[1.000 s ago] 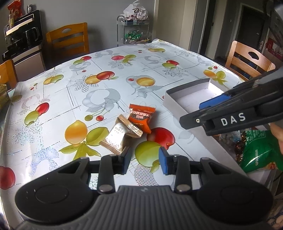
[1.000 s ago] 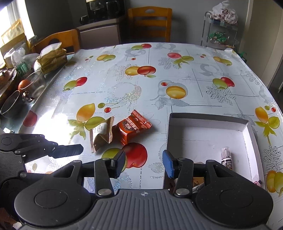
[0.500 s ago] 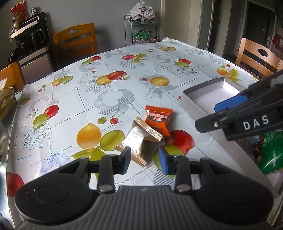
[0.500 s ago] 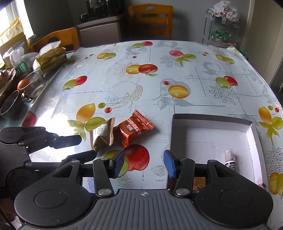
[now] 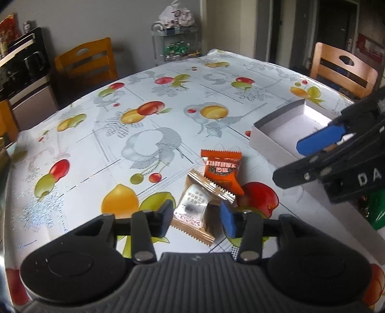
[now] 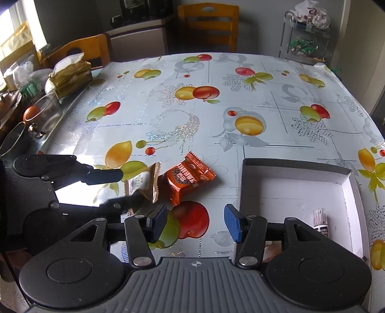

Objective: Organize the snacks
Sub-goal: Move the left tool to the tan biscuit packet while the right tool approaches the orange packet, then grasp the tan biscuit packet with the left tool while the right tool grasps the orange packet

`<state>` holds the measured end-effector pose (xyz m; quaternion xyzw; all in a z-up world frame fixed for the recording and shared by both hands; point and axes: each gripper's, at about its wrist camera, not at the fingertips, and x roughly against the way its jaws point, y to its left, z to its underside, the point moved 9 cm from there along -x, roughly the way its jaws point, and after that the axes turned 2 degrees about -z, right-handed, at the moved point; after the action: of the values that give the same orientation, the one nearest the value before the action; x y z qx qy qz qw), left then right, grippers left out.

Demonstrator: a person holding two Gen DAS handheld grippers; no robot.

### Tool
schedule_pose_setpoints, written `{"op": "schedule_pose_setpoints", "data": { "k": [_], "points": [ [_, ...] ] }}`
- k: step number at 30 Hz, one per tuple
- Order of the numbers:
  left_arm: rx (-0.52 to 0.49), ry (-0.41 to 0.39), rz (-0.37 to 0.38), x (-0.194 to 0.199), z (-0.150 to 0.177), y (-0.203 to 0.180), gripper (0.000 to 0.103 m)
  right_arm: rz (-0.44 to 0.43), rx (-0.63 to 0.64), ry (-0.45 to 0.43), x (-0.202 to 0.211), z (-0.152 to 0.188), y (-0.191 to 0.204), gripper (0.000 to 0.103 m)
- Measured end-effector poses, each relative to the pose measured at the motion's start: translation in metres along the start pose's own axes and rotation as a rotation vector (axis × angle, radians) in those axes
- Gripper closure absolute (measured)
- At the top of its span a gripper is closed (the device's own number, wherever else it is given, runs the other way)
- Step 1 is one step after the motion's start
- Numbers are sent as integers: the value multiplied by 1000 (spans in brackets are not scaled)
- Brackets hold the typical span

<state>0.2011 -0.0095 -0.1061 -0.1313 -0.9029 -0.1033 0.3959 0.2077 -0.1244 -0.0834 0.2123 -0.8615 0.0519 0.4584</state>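
A gold-and-white snack packet (image 5: 196,204) lay flat on the worktop (image 5: 134,134), which was covered in a fruit-print cloth. An orange snack packet (image 5: 222,168) lay just beyond it, their edges overlapping. The left claw (image 5: 196,215) pointed down at the gold packet with a finger on either side; its jaws were opening, moderately parted, and the pads did not press the wrapper. To the right stood an open white cardboard box (image 6: 296,190), with a small tube (image 6: 320,220) lying inside. The right claw (image 6: 195,222) hung above the worktop, beside the box's near-left corner, its jaws opening with nothing between them. Wooden chairs (image 6: 208,21) stood around the worktop.
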Motion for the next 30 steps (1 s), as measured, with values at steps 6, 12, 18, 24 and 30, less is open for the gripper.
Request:
{"op": "schedule_pose_setpoints", "data": {
  "k": [6,12,18,24,30],
  "points": [
    [-41,19,30,-12,1,0,60,1,-9,-2,-3,-3,-2,49],
    [-66,46,45,-26,4,2,60,0,-12,6,-7,-3,-3,48],
    [-17,53,69,-35,6,3,60,-5,-33,14,-15,-7,-3,47],
    [30,30,58,-32,8,4,66,-19,-56,30,-25,-11,-2,44],
    [56,11,37,-21,16,7,68,-40,-97,40,-32,-15,0,41]
  ]
}}
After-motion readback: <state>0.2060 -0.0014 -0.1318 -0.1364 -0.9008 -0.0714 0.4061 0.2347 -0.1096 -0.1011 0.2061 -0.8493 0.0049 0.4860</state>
